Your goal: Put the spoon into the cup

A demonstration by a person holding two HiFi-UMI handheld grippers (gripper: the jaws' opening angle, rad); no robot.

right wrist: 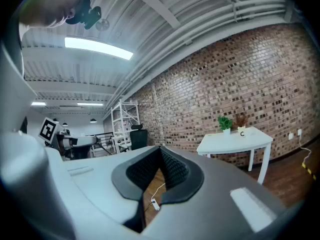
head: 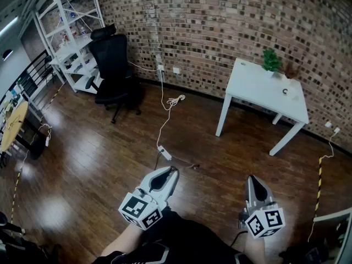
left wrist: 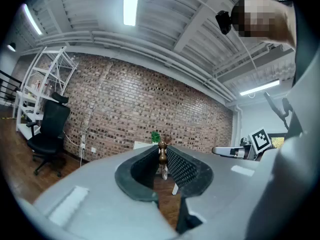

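My left gripper (head: 171, 171) is held level at waist height, shut on a small brown wooden spoon (left wrist: 162, 151), whose turned handle stands up between the pads. My right gripper (head: 252, 178) is beside it, jaws shut with nothing between them. Far ahead stands a white table (head: 258, 87) against the brick wall. On it sits a small white cup (right wrist: 242, 132), which shows as a dark ring (head: 285, 91) in the head view, beside a potted green plant (head: 270, 61). Both grippers are well short of the table, over bare wooden floor.
A black office chair (head: 113, 65) and a white shelf rack (head: 71, 32) stand at the back left. A white cable and power strip (head: 165, 152) lie on the floor between me and the table. Yellow-black tape (head: 319, 186) marks the floor at right.
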